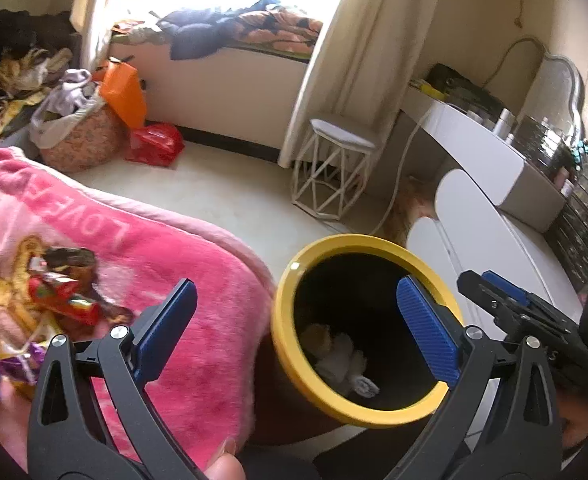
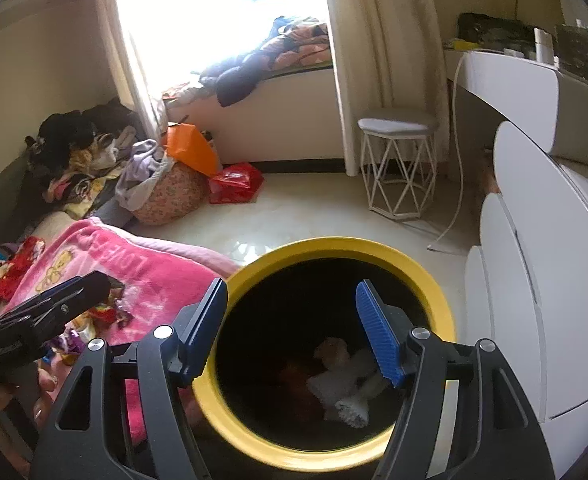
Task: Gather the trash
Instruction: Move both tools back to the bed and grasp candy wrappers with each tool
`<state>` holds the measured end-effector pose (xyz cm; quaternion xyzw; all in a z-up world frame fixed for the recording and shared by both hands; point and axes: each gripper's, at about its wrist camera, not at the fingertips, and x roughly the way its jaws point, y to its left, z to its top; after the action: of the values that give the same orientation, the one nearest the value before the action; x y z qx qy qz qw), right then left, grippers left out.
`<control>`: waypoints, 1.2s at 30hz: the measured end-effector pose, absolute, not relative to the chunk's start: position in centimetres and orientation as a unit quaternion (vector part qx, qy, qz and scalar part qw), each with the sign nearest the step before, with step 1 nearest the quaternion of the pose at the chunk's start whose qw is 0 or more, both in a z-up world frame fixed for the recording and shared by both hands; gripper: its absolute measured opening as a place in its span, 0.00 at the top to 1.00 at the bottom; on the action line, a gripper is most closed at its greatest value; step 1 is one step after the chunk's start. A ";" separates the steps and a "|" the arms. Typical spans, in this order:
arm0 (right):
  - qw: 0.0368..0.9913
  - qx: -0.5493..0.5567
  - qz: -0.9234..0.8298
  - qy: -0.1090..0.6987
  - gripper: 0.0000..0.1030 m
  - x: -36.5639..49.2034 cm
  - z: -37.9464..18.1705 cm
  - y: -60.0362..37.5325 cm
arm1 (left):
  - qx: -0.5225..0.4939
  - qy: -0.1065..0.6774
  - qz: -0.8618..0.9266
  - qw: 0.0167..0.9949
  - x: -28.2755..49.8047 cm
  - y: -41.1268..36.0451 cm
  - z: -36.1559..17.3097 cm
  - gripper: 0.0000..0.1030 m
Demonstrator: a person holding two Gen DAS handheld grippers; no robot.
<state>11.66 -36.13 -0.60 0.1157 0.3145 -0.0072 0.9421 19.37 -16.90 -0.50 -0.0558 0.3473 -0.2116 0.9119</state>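
A bin with a yellow rim [image 1: 283, 320] [image 2: 334, 245] and a dark inside stands beside the bed. Crumpled white tissues [image 1: 344, 356] [image 2: 348, 390] lie at its bottom. My left gripper [image 1: 297, 282] hangs wide open over the bin's left side, with nothing between its blue pads. Above the bin's mouth my right gripper [image 2: 290, 284] is open and empty too; its side shows at the right of the left wrist view. Several colourful snack wrappers [image 1: 63, 298] [image 2: 107, 312] lie on the pink blanket [image 1: 197, 264] [image 2: 141, 264], left of both grippers.
A white wire-legged stool [image 1: 334, 172] [image 2: 398, 168] stands on the pale floor behind the bin. White rounded drawer fronts [image 1: 490, 236] [image 2: 534, 240] are close on the right. A fabric basket [image 1: 81, 140], an orange bag [image 1: 121, 92] and a red bag [image 1: 155, 144] sit far left.
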 end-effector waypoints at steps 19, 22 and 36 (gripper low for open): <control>0.946 0.072 0.075 0.307 0.37 13.0 0.9 -28.8 | -0.078 0.316 -0.125 0.937 17.7 -8.9 1.1 0.11; 0.946 0.062 0.090 0.305 0.37 13.2 1.1 -27.5 | -0.084 0.312 -0.115 0.940 17.5 -7.5 1.2 0.11; 0.939 0.022 0.162 0.304 0.37 14.9 1.8 -21.2 | -0.115 0.304 -0.056 0.944 16.6 -0.9 1.3 0.11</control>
<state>14.90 -21.16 1.81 0.0217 0.3040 0.1619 0.9386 16.56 -0.94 1.29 -0.1154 0.3045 -0.0558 0.9439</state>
